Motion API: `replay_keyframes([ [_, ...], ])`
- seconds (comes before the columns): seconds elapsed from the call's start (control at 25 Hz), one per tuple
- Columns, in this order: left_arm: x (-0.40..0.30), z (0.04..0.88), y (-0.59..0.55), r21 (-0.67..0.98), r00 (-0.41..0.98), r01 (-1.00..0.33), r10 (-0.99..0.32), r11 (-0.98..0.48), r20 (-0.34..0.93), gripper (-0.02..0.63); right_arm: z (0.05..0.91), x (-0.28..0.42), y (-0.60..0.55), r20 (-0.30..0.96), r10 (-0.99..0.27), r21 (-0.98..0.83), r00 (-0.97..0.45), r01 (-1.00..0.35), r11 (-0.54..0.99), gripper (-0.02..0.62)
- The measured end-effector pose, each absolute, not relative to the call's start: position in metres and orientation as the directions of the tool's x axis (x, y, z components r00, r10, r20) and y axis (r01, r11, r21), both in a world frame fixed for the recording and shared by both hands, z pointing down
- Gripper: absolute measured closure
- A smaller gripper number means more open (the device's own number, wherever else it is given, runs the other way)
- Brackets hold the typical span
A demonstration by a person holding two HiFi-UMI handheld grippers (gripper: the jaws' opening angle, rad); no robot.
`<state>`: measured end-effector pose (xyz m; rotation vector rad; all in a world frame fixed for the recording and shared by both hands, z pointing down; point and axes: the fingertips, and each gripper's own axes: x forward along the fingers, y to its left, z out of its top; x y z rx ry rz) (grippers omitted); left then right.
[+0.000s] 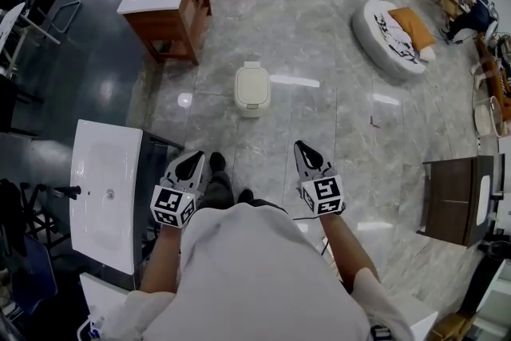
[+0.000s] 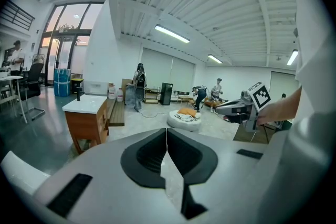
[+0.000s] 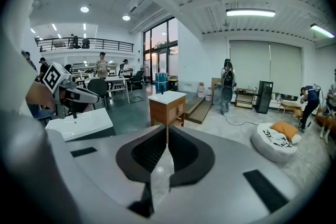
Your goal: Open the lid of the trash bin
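Observation:
A small cream trash bin (image 1: 252, 89) stands on the marble floor ahead of me with its lid down. My left gripper (image 1: 194, 160) and right gripper (image 1: 304, 149) are held low in front of my body, well short of the bin and on either side of its line. The jaws of both are shut with nothing between them. Neither gripper view shows the bin: the left gripper (image 2: 167, 131) and the right gripper (image 3: 167, 128) look out level across the hall. Each sees the other, the right gripper (image 2: 247, 107) and the left gripper (image 3: 68, 93).
A wooden vanity with a white sink top (image 1: 164, 0) stands far left of the bin. A white basin (image 1: 104, 192) lies close at my left. A round white cushion (image 1: 391, 32) is far right, a dark cabinet (image 1: 455, 200) at my right. People stand in the background.

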<state>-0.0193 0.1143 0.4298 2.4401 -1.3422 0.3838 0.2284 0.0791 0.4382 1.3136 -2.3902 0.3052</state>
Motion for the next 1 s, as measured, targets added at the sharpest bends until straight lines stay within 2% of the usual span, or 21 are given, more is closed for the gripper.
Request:
replay_keyframes([
  [0.44,-0.028,0.436,0.049,0.173,0.585,-0.805,-0.711,-0.568,0.390,0.588,0.442,0.219,0.032,0.475,-0.775,0.014,-0.417,-0.877,0.480,0.561],
  [1.0,-0.073,0.460,-0.048,0.214,0.655,-0.744,-0.629,-0.633,0.420,0.588,0.452,0.181,-0.040,0.554,-0.763,0.043,-0.334,-0.904,0.426,0.561],
])
